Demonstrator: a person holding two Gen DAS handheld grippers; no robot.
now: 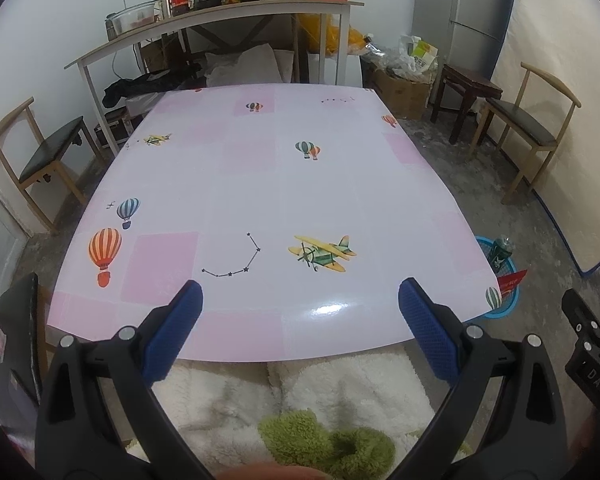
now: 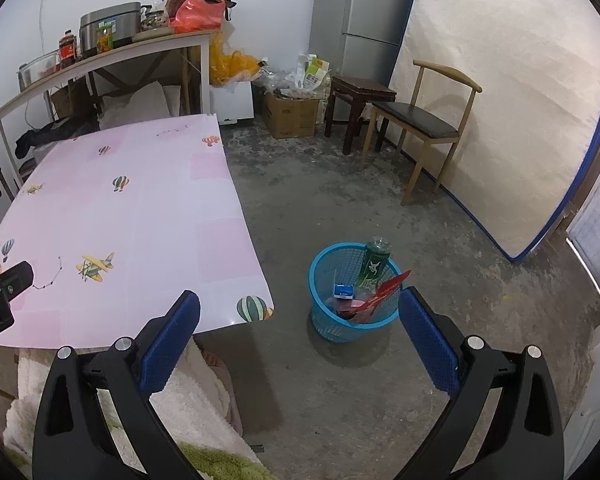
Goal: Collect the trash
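A blue mesh basket [image 2: 324,272] stands on the floor right of the table; it also shows at the right edge of the left wrist view [image 1: 506,308]. In it are a green bottle [image 2: 374,266], a red wrapper [image 2: 384,292] and a small blue-and-white box [image 2: 343,291]. My left gripper [image 1: 300,296] is open and empty over the near edge of the pink table [image 1: 260,184]. My right gripper [image 2: 300,304] is open and empty, above the floor just left of the basket. The table also shows in the right wrist view [image 2: 140,208].
A long shelf table [image 1: 204,24] with jars and a cooker stands behind. Wooden chairs stand at left [image 1: 40,156] and right [image 2: 420,120]. A dark stool [image 2: 356,96], a cardboard box [image 2: 292,116], a fridge [image 2: 372,8] and a leaning mattress [image 2: 500,100] line the far side.
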